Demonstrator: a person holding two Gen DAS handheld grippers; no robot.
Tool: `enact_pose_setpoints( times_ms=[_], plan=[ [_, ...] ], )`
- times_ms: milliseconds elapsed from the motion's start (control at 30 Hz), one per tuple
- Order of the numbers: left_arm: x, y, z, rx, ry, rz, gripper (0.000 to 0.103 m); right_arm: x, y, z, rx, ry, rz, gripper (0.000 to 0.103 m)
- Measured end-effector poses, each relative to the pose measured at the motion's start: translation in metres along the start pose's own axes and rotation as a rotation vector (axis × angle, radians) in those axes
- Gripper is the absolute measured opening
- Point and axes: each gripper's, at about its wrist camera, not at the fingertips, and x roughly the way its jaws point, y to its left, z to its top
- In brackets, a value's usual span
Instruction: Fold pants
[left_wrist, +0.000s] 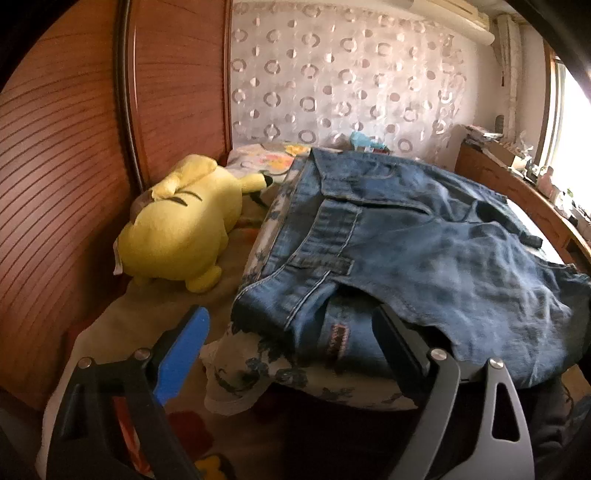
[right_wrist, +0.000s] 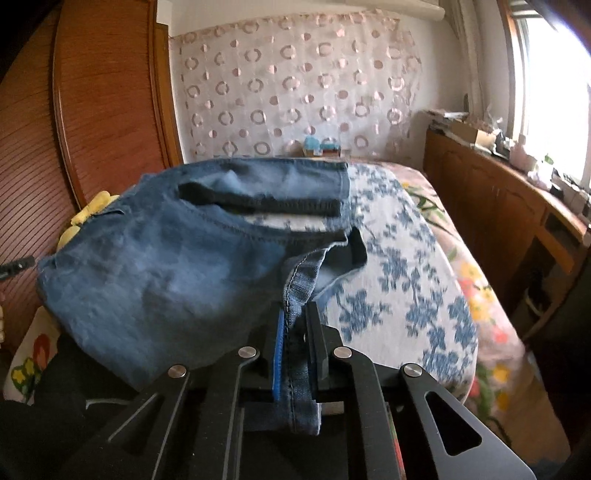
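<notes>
We see the jeans (left_wrist: 424, 251) heaped on a floral cushion (right_wrist: 402, 288) on the bed, filling the middle of both views. Our right gripper (right_wrist: 295, 332) is clenched on a stitched denim hem at six o'clock, the cloth pinched between its pads. Our left gripper (left_wrist: 291, 332) stands released, jaws wide; its right finger is at the jeans' near edge, its blue-padded finger (left_wrist: 181, 354) clear. At nine o'clock lies a yellow plush toy (left_wrist: 184, 225).
</notes>
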Motion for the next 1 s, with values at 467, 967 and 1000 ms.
enact_pose_setpoints(
  times_ms=[467,967,1000],
  plan=[
    [0.036,0.022,-0.005,-0.076,0.04,0.004,0.063,0.009,0.014,0.004,-0.062,0.019,-0.014,0.009],
    [0.026,0.01,0.002,-0.027,0.007,-0.063,0.015,0.002,0.016,0.028,-0.061,-0.007,0.002,0.006],
    [0.022,0.007,0.007,-0.022,-0.006,-0.066,0.014,0.002,0.017,0.029,-0.062,-0.014,0.004,0.006]
  ],
)
